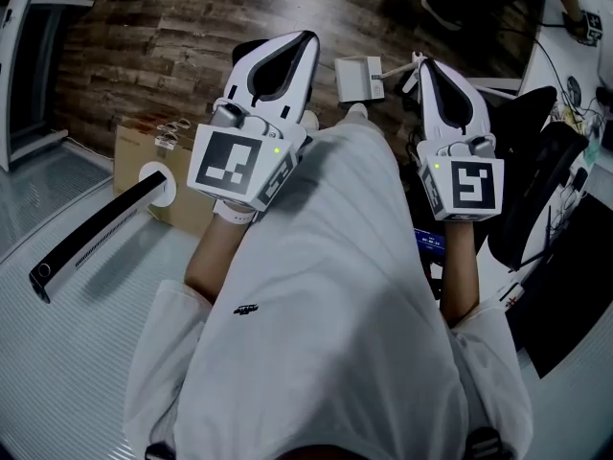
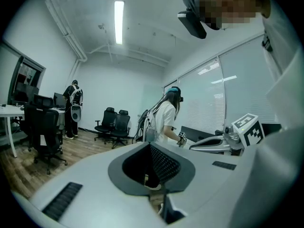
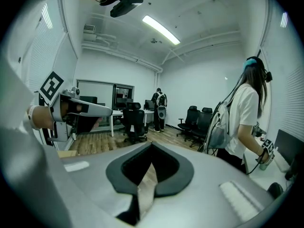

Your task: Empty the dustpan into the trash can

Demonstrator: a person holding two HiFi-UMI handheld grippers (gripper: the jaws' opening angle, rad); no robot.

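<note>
Both grippers are held up side by side in front of the person's white shirt [image 1: 326,286]. My left gripper [image 1: 305,38] is shut with nothing between its jaws; its own view shows the tips [image 2: 150,145] met and pointing into the room. My right gripper [image 1: 426,65] is shut and empty too, tips [image 3: 152,144] together. On the wooden floor just beyond and between them lies a small white flat pan with a handle [image 1: 360,78], which looks like the dustpan. I cannot make out a trash can for certain.
An open cardboard box [image 1: 144,151] stands on the floor to the left, a long black bar [image 1: 91,236] in front of it. A black office chair [image 1: 541,190] is close on the right. Another person [image 3: 242,118], more chairs [image 2: 113,123] and desks fill the room.
</note>
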